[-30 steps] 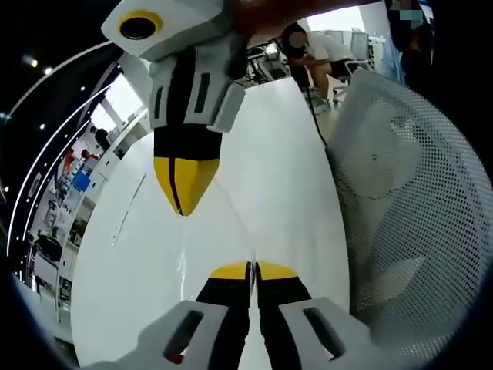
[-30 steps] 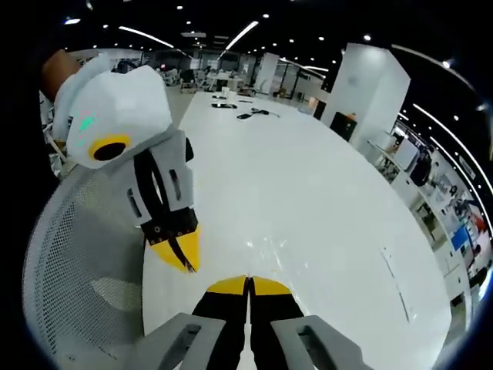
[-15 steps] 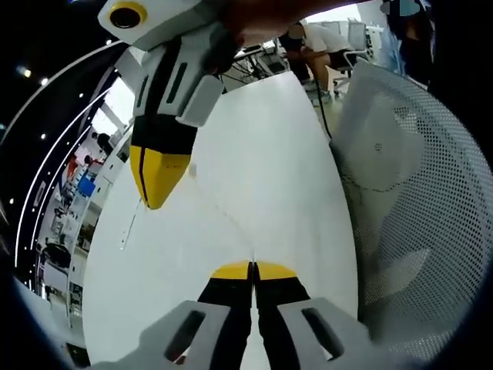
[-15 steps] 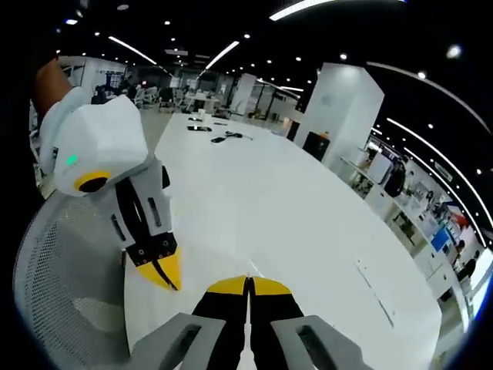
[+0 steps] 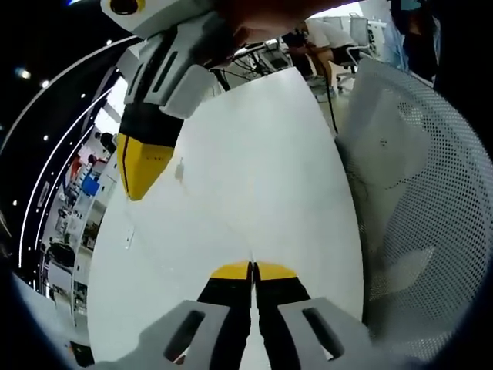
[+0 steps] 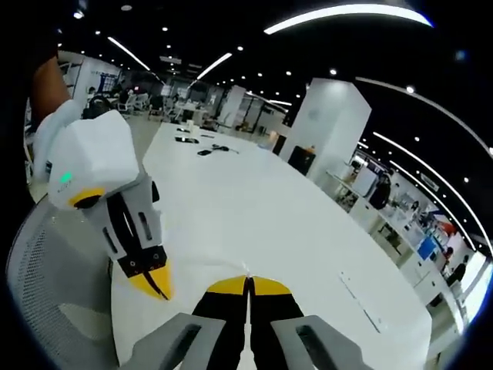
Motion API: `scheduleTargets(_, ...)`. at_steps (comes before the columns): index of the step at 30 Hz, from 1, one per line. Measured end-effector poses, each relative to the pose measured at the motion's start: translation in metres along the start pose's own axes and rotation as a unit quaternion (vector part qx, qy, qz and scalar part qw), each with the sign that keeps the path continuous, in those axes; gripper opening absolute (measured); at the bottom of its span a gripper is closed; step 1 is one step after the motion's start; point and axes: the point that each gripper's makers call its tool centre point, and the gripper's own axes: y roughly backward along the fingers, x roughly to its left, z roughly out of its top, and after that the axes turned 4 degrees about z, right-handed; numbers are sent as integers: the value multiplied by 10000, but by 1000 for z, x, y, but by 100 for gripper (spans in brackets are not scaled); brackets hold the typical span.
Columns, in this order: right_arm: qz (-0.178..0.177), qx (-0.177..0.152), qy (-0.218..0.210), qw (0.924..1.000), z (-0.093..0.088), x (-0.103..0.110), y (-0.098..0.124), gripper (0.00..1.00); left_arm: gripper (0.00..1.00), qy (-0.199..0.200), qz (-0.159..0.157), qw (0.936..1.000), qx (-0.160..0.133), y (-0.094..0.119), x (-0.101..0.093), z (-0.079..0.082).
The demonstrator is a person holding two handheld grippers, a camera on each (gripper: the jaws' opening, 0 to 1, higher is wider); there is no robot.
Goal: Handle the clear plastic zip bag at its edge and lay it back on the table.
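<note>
Our left gripper (image 5: 252,270) has its yellow-tipped jaws pressed together, and so does our right gripper (image 6: 248,285). Each seems to pinch an edge of the clear plastic zip bag (image 5: 179,171), a faint sheen above the long white table (image 5: 269,154). We should lower both hands level, keep the film taut, and release only once it touches the table. We can make out nothing inside the bag.

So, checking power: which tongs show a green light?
The left tongs, in the right gripper view: a green light glows on their white housing. The right tongs show none.
</note>
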Motion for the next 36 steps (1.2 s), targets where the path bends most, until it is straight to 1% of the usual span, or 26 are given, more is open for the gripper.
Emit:
scheduleTargets(6,123,134,-130,9998,-11,8,-4,0,1,223,73,9996,142,-2,5,-12)
scheduleTargets(12,166,230,-226,9993,-19,14,-7,0,2,369,59,9991,191,-3,4,-16)
scheduleTargets(14,168,271,-231,9992,-23,15,-8,0,3,432,31,9989,161,-3,3,-14)
scheduleTargets(16,174,313,-279,9990,-26,15,-9,0,4,645,11,9979,110,-7,3,-16)
scheduleTargets(20,154,376,-298,9987,-30,15,-8,0,4,641,17,9979,130,-7,4,-18)
scheduleTargets(23,142,442,-326,9984,-33,14,-9,0,6,729,60,9973,110,-7,6,-18)
scheduleTargets(26,162,502,-329,9981,-39,16,-13,0,8,850,85,9963,88,-5,8,-19)
scheduleTargets(30,235,572,-337,9975,-44,18,-18,0,13,851,143,9962,107,-4,8,-24)
scheduleTargets(32,267,628,-330,9971,-45,20,-19,0,16,917,197,9955,92,-2,10,-26)
scheduleTargets(36,331,769,-326,9960,-54,25,-28,0,17,1036,284,9942,50,3,14,-30)
